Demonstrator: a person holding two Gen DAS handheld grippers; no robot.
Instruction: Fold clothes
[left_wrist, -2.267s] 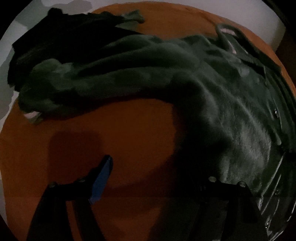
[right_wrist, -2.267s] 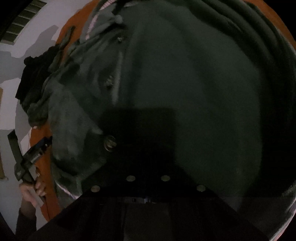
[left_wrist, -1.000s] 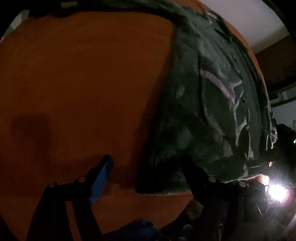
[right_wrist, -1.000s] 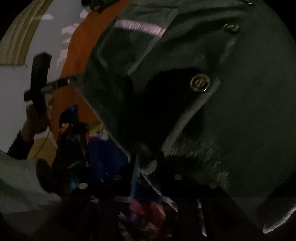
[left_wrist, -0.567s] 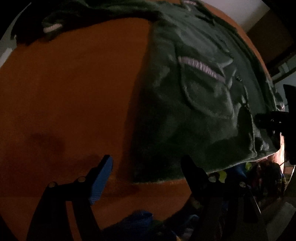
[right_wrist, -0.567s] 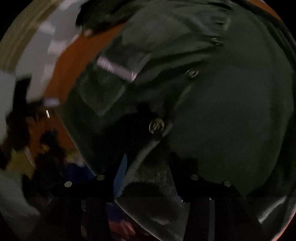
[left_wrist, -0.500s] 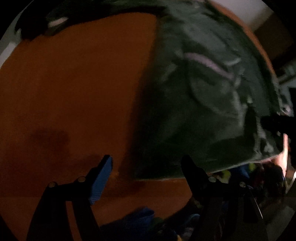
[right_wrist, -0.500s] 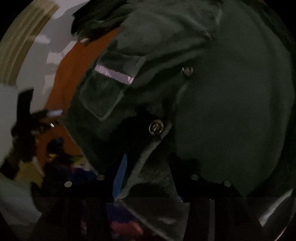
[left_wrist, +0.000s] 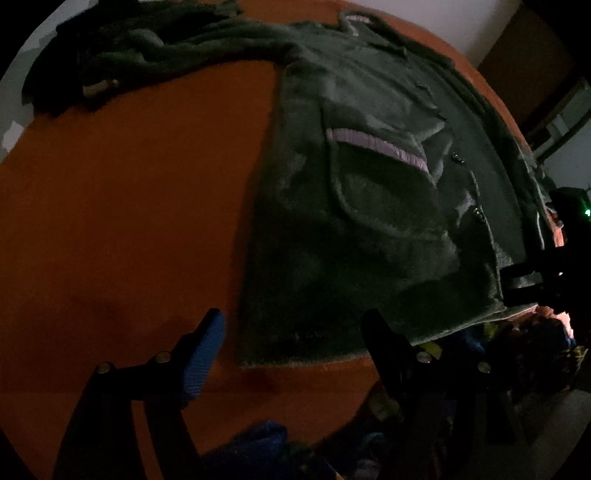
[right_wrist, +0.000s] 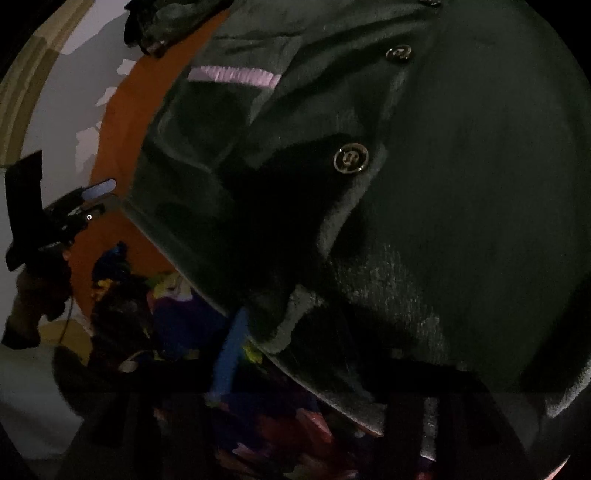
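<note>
A dark green fuzzy jacket (left_wrist: 369, 206) with a lilac-trimmed pocket (left_wrist: 373, 146) and gold buttons (right_wrist: 351, 158) lies spread on the orange table (left_wrist: 122, 206). One sleeve (left_wrist: 177, 48) trails to the far left. My left gripper (left_wrist: 291, 332) is open just above the table, over the jacket's near hem corner and not touching it. My right gripper (right_wrist: 314, 354) is at the jacket's front hem by the table edge. Its jaws are opening, and the hem lies loose between the blue pad (right_wrist: 229, 350) and the dark finger. Each gripper shows in the other's view, the left gripper (right_wrist: 74, 206) in a hand.
A heap of colourful clothes (right_wrist: 177, 302) lies below the table's near edge (left_wrist: 258, 387). A dark garment (right_wrist: 162, 26) is bunched at the table's far end. Bare orange tabletop spreads left of the jacket. A pale wall (right_wrist: 74, 103) stands beyond.
The right gripper's jaws have spread and released the jacket hem, which now lies on the table. The left wrist view has shifted and rolled, so more of the sleeve shows.
</note>
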